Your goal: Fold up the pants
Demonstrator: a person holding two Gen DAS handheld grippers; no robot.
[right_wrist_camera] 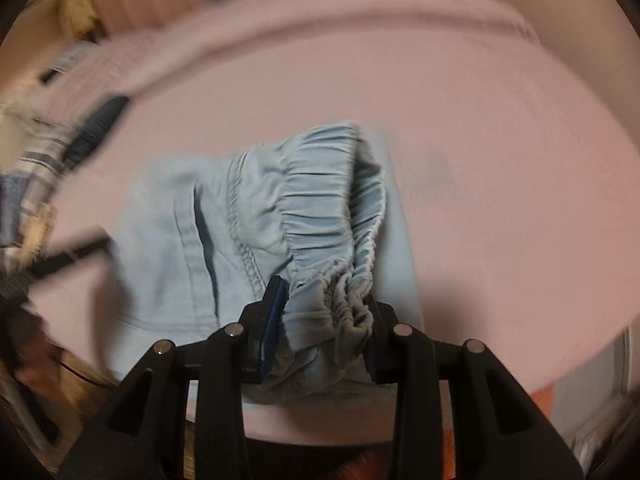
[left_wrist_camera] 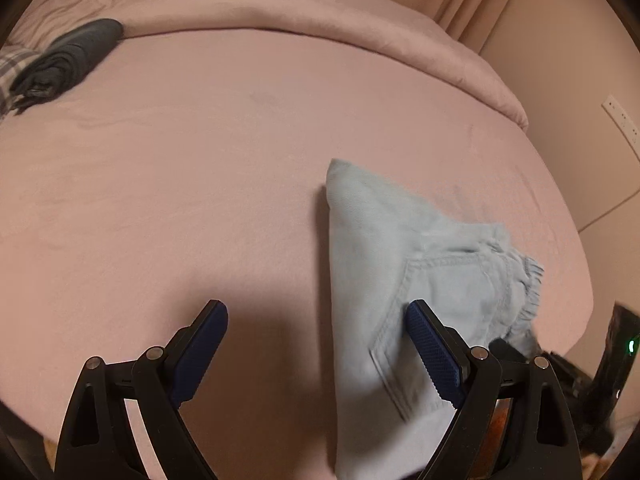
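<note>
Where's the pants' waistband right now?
In the right wrist view the waistband is bunched between the right gripper pads, above the pink bed.

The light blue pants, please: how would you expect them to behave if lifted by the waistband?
The pants would probably hang limp, since the cloth drapes and creases on the bed. The waistband, bunched in the right gripper, is gathered, so it would likely stretch.
</note>
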